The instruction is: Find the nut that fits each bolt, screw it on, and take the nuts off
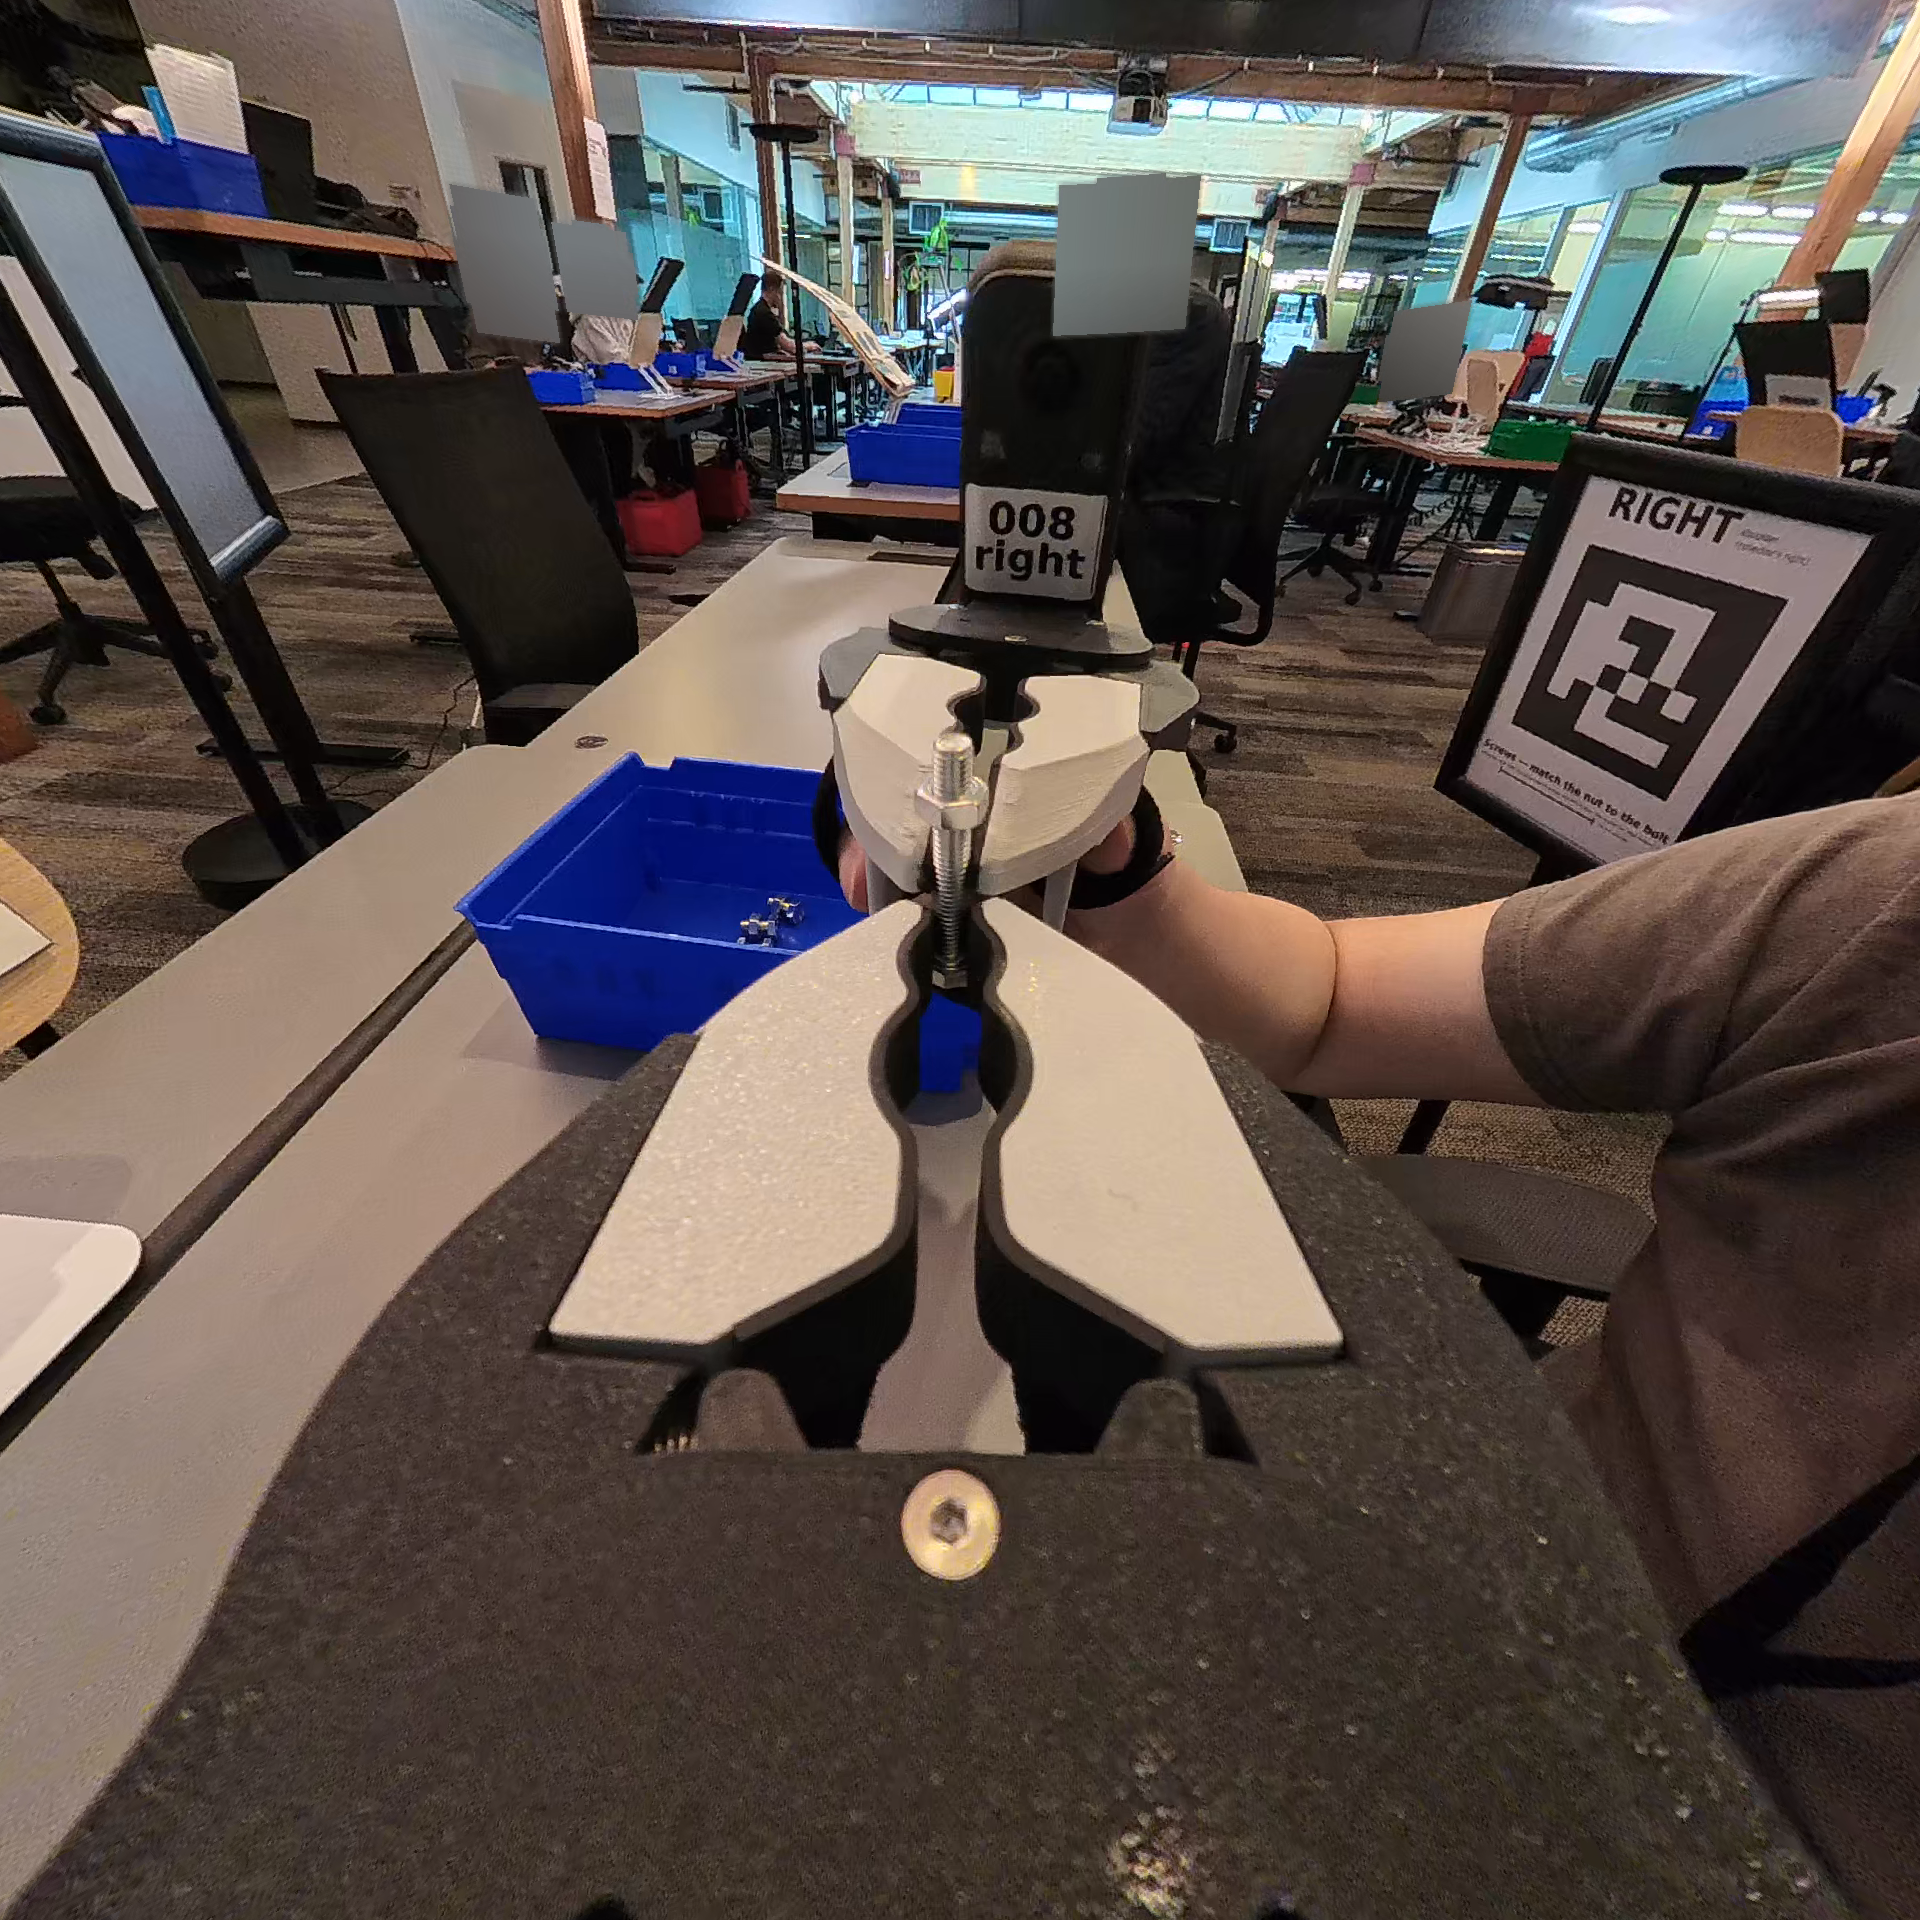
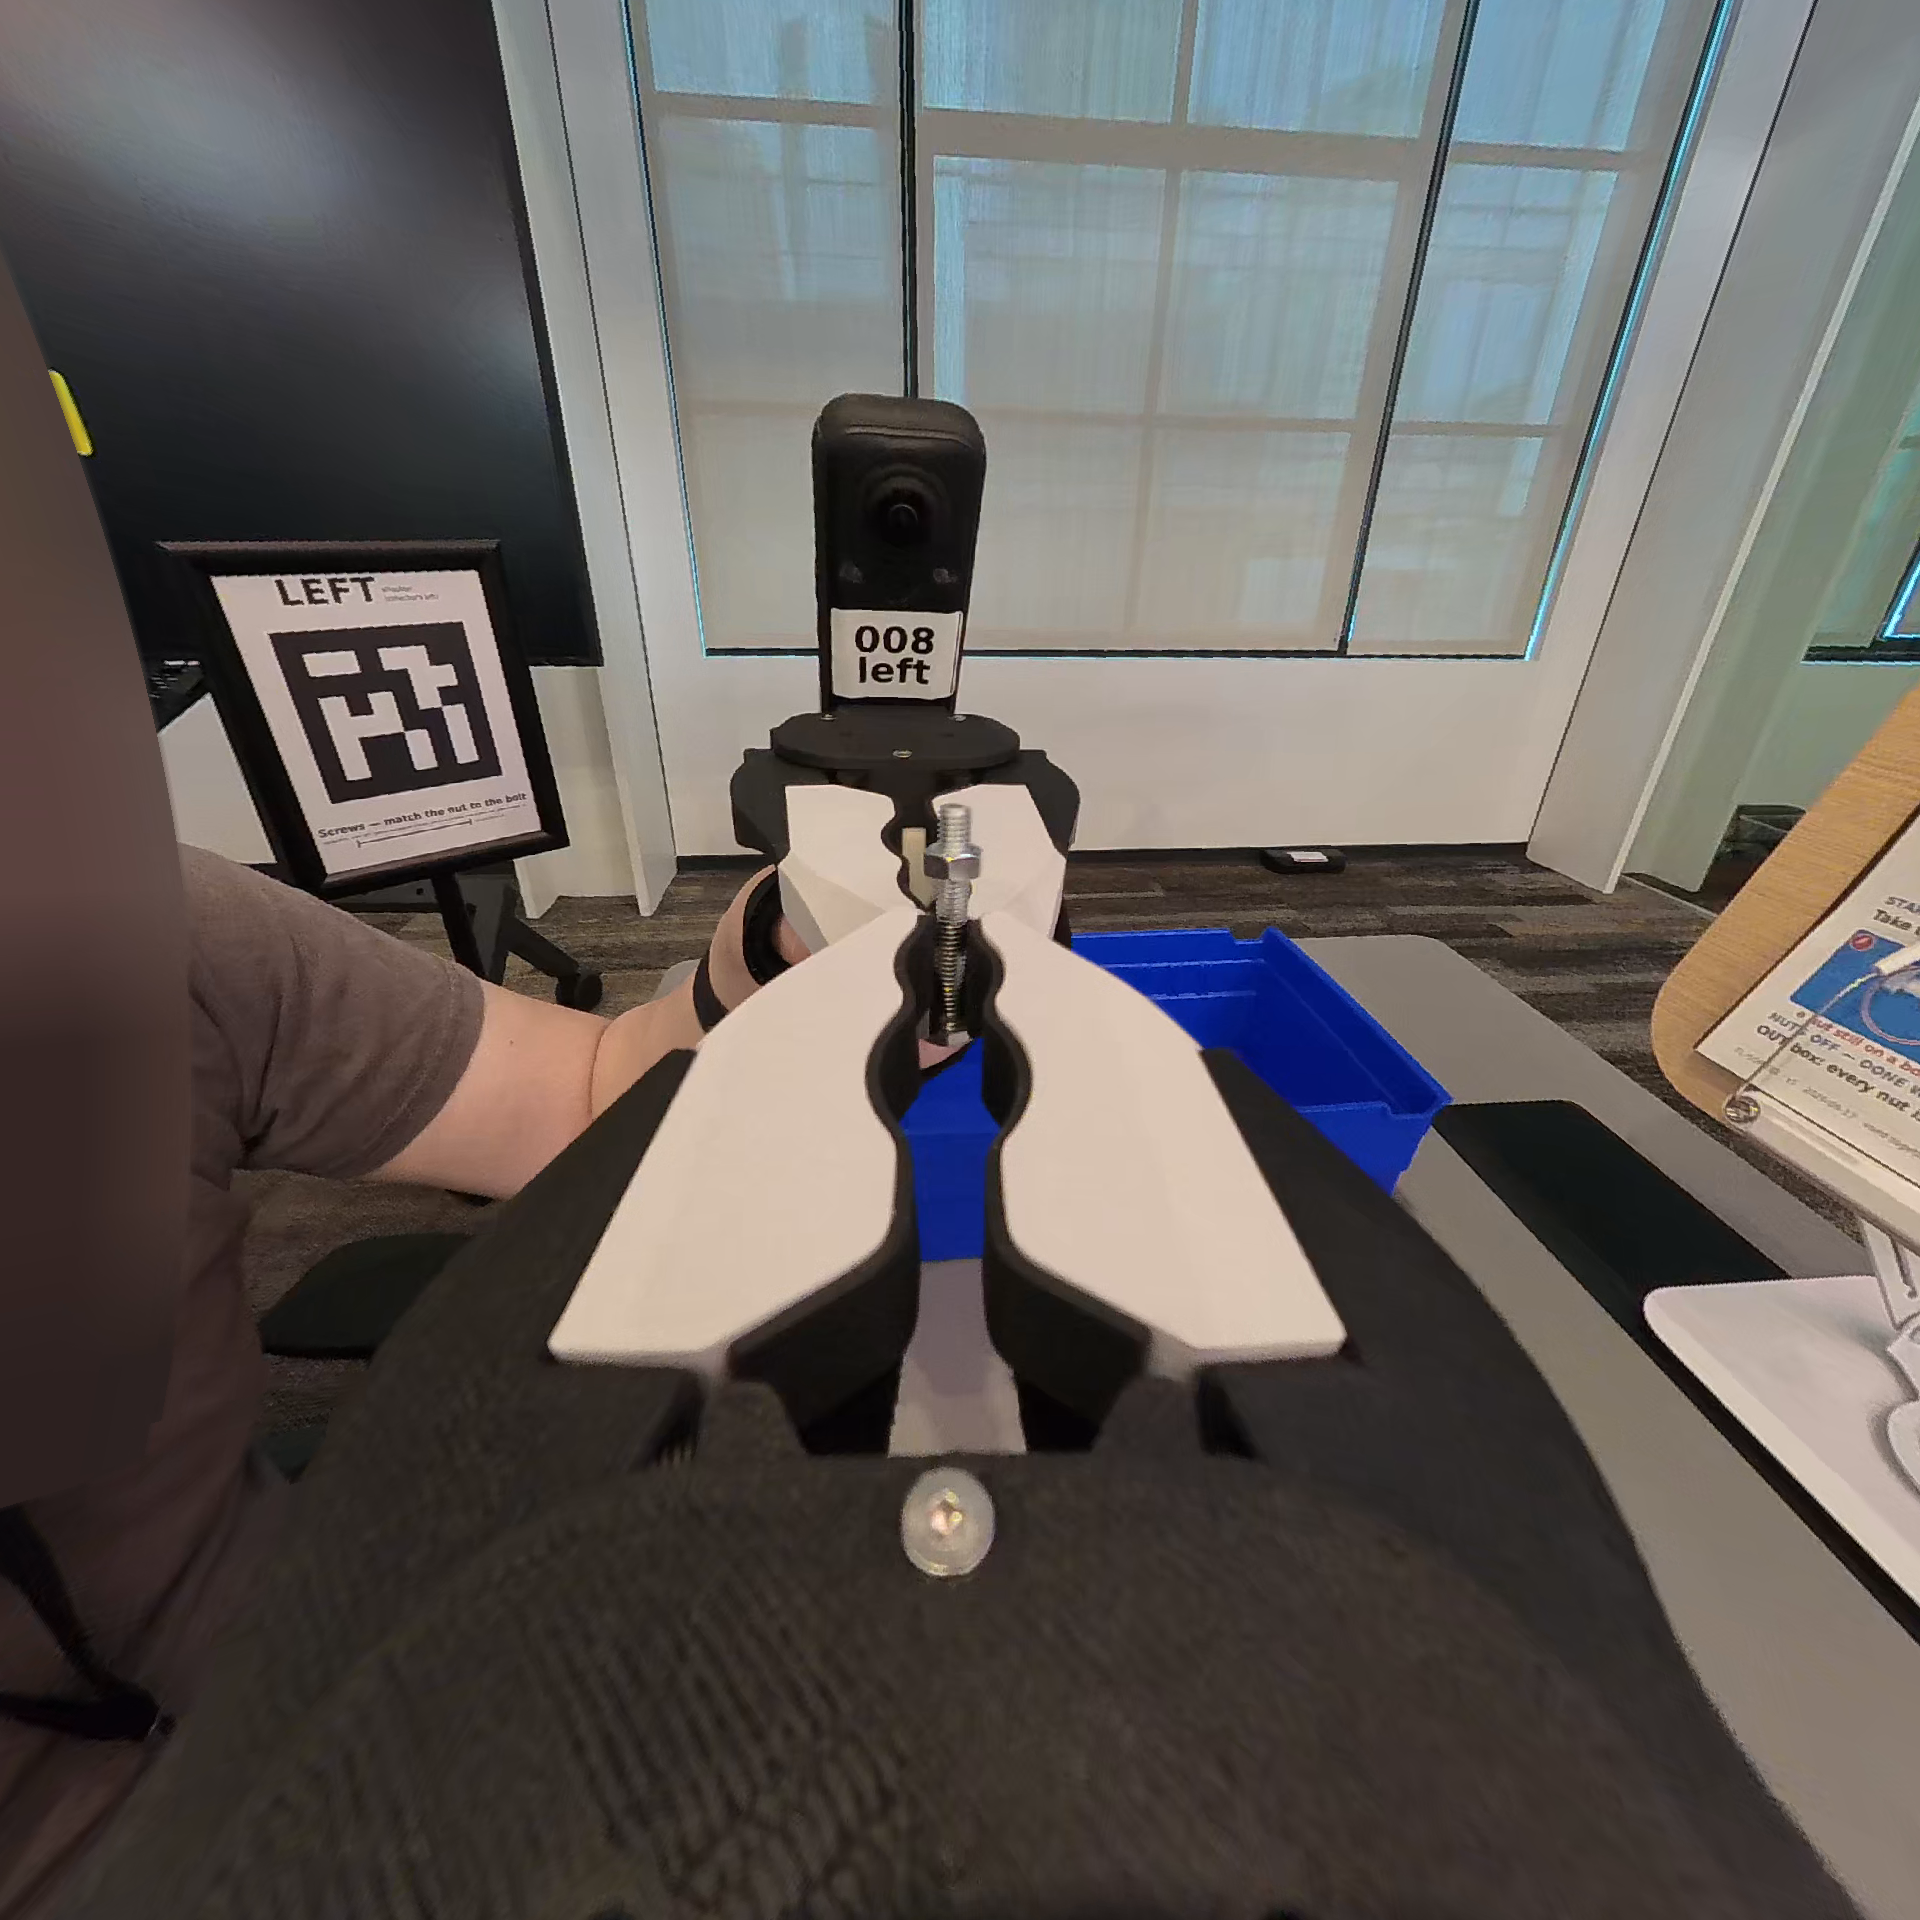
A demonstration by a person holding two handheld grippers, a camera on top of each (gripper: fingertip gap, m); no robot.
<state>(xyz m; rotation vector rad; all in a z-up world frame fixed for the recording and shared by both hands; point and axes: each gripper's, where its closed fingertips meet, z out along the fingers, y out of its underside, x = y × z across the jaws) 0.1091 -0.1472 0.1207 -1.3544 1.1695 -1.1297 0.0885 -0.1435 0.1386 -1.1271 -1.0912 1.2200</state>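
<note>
bolt (image 1: 952, 831) silver | bin (image 1: 665, 894) blue | table (image 1: 312, 1039) grey | sign (image 1: 1662, 665) black-white pattern

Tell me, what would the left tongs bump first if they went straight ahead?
Probably the right tongs, facing them just past the bolt already between their tips. Depth is hard to judge.

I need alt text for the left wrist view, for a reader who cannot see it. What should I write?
The left gripper closes on the lower part of an upright bolt carrying a nut, while the right gripper faces it tip to tip. A blue bin stands behind on the grey table.
</note>
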